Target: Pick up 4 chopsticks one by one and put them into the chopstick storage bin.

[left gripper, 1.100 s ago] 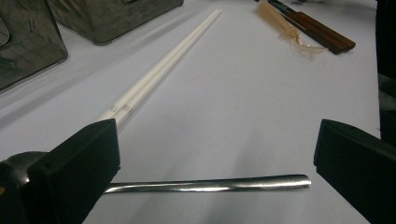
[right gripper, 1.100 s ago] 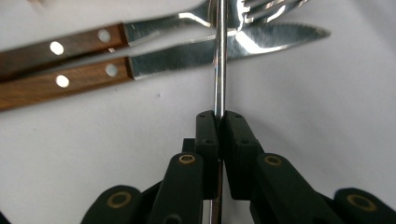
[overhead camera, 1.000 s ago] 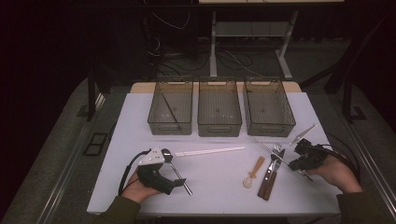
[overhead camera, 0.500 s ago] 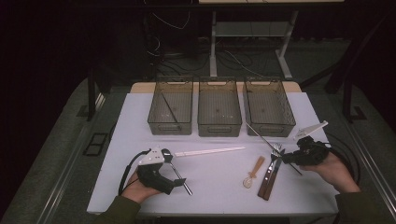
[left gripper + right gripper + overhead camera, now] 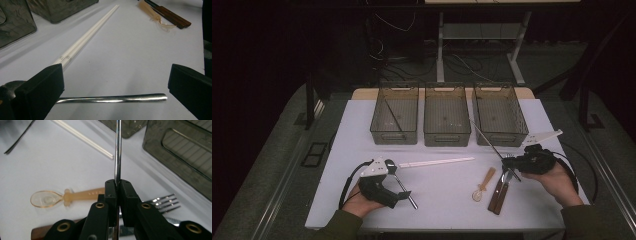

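**Metal rod clamped in your right gripper, left gripper open over a steel handle**

On the left of the high view, your left gripper (image 5: 384, 182) rests low on the white table (image 5: 442, 200), your hand underneath it and its nose pointing toward the table's right side. Its jaws stand wide apart. The left gripper view gives what the high view cannot: a steel utensil handle (image 5: 112, 98) lies flat across the gap between those jaws, its left end hidden behind the left jaw, so you cannot tell which utensil it is. The white chopsticks (image 5: 82, 41) run away from that jaw toward the three dark bins (image 5: 447, 116).

In the middle, the amber plastic spoon (image 5: 483, 183) lies just left of the wooden-handled cutlery (image 5: 498, 194). From above the spoon's bowl is hard to make out; the right gripper view shows it clear and see-through (image 5: 46, 198), with lettering on the handle too small to read.

On the right, your right gripper (image 5: 517, 164) is held level, your hand behind it near the table's edge. Its jaws are clamped together on the thin metal rod (image 5: 117, 150), which rises from them toward the right-hand bin (image 5: 499, 112). In the right gripper view the rod's far end is cut off at the frame's top; a fork (image 5: 163, 202) lies beneath the jaws.
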Demonstrator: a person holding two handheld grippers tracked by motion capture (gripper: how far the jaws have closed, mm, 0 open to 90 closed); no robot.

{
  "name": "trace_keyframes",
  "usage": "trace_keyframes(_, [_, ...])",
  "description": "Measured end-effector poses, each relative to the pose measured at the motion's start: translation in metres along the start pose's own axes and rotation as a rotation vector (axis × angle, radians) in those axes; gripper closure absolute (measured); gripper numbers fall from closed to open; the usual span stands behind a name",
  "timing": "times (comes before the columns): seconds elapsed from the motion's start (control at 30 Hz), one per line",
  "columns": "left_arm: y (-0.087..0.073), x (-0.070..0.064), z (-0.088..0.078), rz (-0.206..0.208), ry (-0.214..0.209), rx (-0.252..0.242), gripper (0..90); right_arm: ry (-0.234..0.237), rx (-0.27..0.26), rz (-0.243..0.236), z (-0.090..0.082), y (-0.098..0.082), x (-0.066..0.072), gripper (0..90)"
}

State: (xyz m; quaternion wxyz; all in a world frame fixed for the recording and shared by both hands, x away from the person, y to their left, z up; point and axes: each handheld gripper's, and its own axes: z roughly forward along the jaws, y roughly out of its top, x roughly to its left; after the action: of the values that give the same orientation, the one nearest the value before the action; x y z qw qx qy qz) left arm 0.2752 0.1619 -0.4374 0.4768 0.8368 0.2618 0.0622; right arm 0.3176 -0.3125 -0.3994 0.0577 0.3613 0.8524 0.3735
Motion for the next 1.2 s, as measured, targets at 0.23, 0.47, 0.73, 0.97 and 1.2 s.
trace_keyframes(0.23, [0.0, 0.0, 0.0, -0.004, -0.001, -0.004, 0.0, 0.011, -0.056, -0.007, 0.008, 0.009, 0.005, 85.1])
trace_keyframes(0.47, [0.0, 0.0, 0.0, -0.005, -0.002, -0.005, 0.0, 0.014, -0.11, 0.002, 0.016, 0.018, 0.009, 85.2])
trace_keyframes(0.73, [0.0, 0.0, 0.001, -0.012, -0.001, -0.009, 0.0, 0.025, -0.163, -0.007, 0.022, 0.03, 0.015, 85.1])
trace_keyframes(0.97, [0.0, 0.001, 0.0, -0.006, -0.002, -0.003, 0.0, 0.028, -0.193, -0.009, 0.029, 0.041, 0.019, 85.2])
trace_keyframes(1.2, [0.0, 0.001, 0.0, -0.01, -0.001, -0.006, 0.0, 0.031, -0.22, -0.018, 0.038, 0.054, 0.023, 85.2])
